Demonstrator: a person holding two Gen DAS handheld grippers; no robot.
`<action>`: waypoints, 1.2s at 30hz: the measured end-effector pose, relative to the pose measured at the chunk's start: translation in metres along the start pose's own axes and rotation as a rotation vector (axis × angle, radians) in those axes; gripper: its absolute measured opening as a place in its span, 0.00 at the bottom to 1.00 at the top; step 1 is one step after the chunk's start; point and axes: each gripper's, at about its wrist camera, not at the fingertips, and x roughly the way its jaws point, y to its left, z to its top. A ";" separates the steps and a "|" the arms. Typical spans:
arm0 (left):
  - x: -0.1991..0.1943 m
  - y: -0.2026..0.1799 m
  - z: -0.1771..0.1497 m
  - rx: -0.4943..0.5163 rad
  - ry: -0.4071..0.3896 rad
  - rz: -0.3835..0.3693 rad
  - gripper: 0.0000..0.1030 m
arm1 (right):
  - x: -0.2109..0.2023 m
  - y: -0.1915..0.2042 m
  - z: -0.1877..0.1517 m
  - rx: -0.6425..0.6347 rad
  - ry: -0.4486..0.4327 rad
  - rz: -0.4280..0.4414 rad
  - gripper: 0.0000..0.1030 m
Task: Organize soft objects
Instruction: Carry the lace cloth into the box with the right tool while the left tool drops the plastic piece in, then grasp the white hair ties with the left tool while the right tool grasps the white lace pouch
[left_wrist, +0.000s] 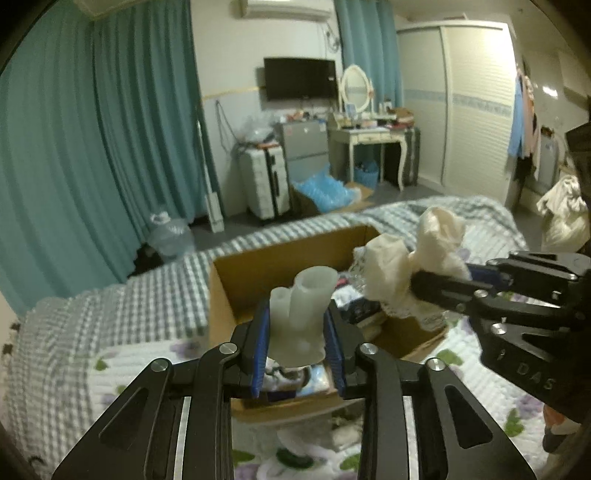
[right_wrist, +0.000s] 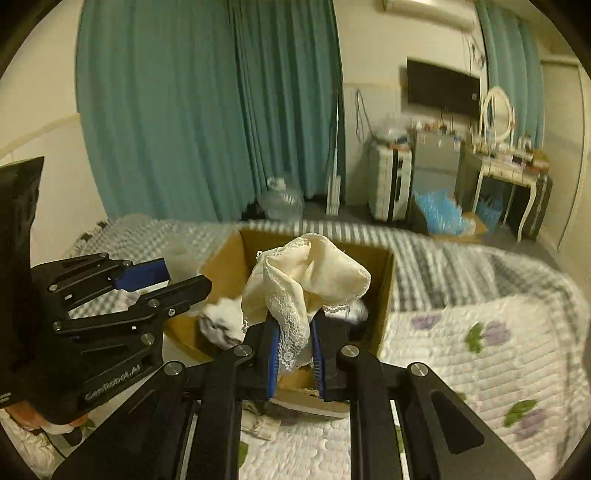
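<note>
My left gripper (left_wrist: 297, 328) is shut on a pale grey-white soft rolled object (left_wrist: 301, 314) and holds it above the open cardboard box (left_wrist: 258, 266) on the bed. My right gripper (right_wrist: 295, 343) is shut on a cream lace-edged cloth (right_wrist: 306, 280) and holds it over the same box (right_wrist: 384, 291). In the left wrist view the right gripper (left_wrist: 436, 288) comes in from the right with the cream cloth (left_wrist: 413, 254) bunched at its tips. In the right wrist view the left gripper (right_wrist: 177, 280) shows at the left; its held object is hidden there. Soft items (right_wrist: 221, 325) lie inside the box.
The box stands on a bed with a white floral quilt (right_wrist: 480, 354) and a grey checked blanket (left_wrist: 110, 314). More cloth lies on the quilt in front of the box (left_wrist: 332, 435). Teal curtains, a suitcase, a dresser and a wardrobe stand beyond the bed.
</note>
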 end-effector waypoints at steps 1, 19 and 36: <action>0.012 0.000 -0.006 0.007 0.014 0.001 0.32 | 0.010 -0.004 -0.003 0.002 0.013 0.001 0.14; -0.012 0.028 -0.004 -0.029 -0.042 0.106 0.75 | -0.007 -0.010 0.007 0.059 -0.052 -0.041 0.77; -0.225 0.055 0.003 -0.121 -0.326 0.144 0.93 | -0.209 0.076 0.027 -0.063 -0.259 -0.134 0.99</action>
